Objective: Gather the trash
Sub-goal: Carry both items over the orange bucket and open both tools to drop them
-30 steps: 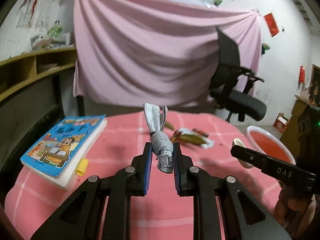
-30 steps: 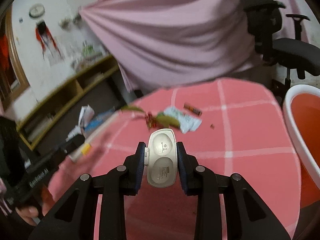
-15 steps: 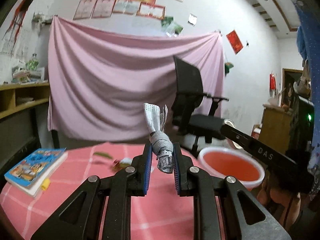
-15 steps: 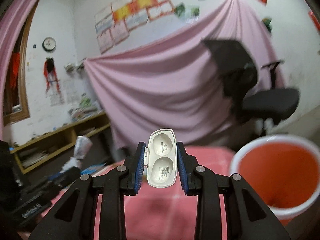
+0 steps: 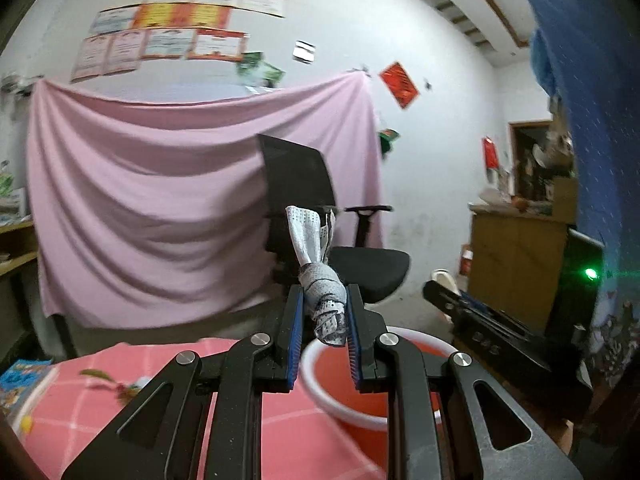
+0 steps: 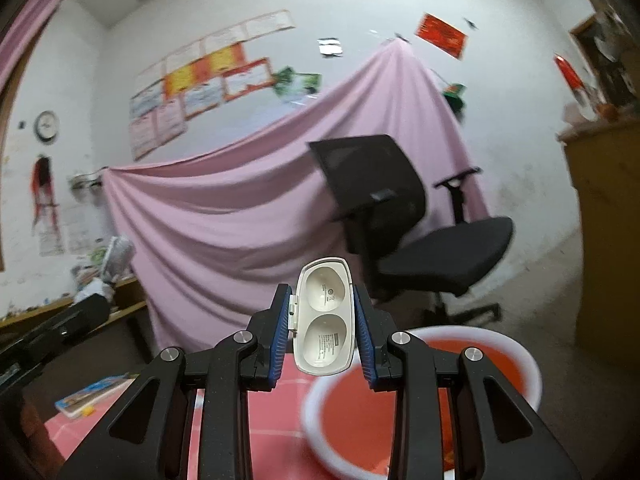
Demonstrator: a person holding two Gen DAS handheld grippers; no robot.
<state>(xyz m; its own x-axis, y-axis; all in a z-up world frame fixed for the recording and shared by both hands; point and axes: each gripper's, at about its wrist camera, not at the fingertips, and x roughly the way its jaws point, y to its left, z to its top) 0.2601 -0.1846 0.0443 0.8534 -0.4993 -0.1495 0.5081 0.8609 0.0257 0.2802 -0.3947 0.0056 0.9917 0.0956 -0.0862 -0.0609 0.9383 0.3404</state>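
Note:
My left gripper [image 5: 322, 334] is shut on a twisted grey-white wad of tissue [image 5: 320, 292] and holds it above the near rim of the red basin [image 5: 340, 384]. My right gripper [image 6: 322, 336] is shut on an open white plastic case [image 6: 325, 316] and holds it above the left rim of the same red basin [image 6: 400, 412]. The right gripper shows at the right of the left wrist view [image 5: 480, 320]. More trash, a green and red wrapper [image 5: 120, 384], lies on the pink checked tablecloth [image 5: 160, 412].
A black office chair [image 6: 400, 220] stands behind the basin in front of a pink drape [image 5: 152, 220]. A picture book [image 5: 20, 384] lies at the table's left edge, also in the right wrist view [image 6: 90, 394]. A wooden cabinet [image 5: 516, 264] stands at right.
Both grippers have swung right and tilted up, away from the table's middle to over the red basin, each still holding its piece of trash.

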